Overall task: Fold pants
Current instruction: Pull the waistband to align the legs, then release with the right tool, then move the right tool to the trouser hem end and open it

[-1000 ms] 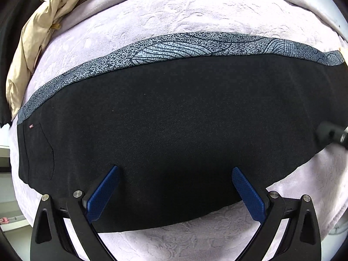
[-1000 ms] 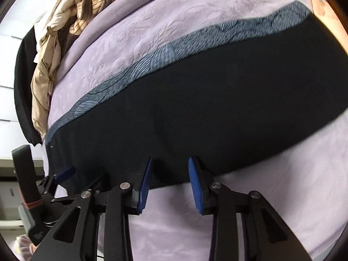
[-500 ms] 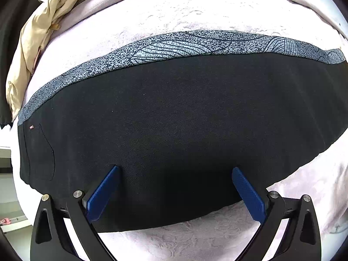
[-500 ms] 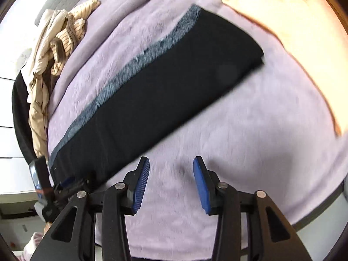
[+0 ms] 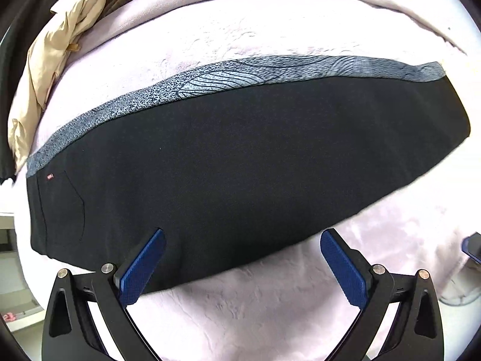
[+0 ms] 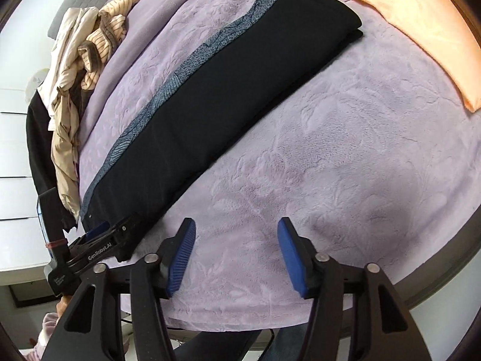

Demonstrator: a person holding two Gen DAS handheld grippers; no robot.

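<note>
Black pants (image 5: 240, 162) with a grey patterned side stripe (image 5: 240, 75) lie flat, folded lengthwise into one long strip, on a lilac blanket (image 5: 270, 316). In the right wrist view the pants (image 6: 234, 84) run from lower left to upper right. My left gripper (image 5: 240, 267) is open and empty, hovering over the near edge by the waist end; it also shows in the right wrist view (image 6: 102, 240). My right gripper (image 6: 236, 258) is open and empty above bare blanket, apart from the pants.
A heap of beige and striped clothes (image 6: 78, 69) and a dark garment lie at the bed's far left, also in the left wrist view (image 5: 54, 54). An orange cloth (image 6: 421, 21) lies at the far right. The bed edge runs along the bottom.
My right gripper has drawn back and up from the pants' near edge and opened wider. My left gripper has pulled back slightly, staying open.
</note>
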